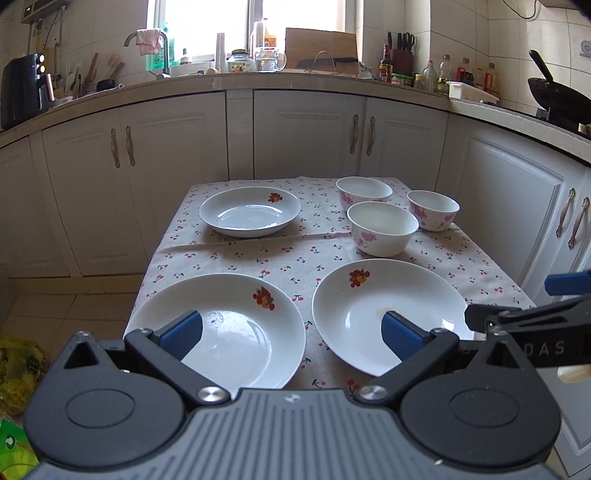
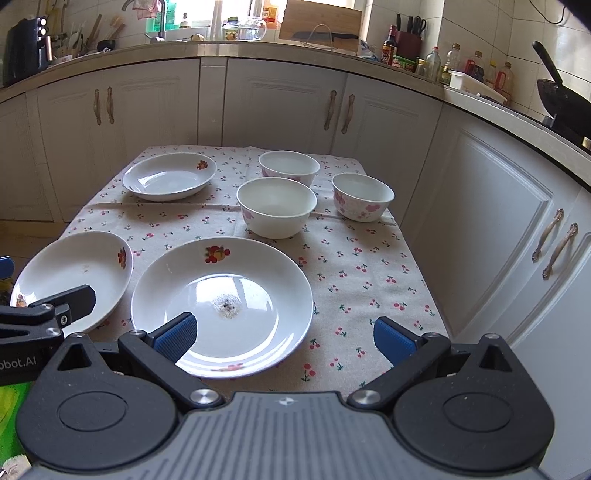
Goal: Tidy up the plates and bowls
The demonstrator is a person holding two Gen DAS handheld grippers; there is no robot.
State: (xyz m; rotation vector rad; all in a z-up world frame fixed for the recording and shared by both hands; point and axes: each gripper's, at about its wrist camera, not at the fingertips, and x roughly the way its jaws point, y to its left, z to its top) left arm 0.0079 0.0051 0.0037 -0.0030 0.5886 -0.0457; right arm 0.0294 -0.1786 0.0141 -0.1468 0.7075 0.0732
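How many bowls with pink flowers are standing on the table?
3, all on the table's far right part: the front bowl, the back bowl behind it, and the right bowl near the right edge. None looks hidden.

Bright daylight from the blown-out window (image 1: 251,29) glares off the plates; fisheye bends edges, corners dark
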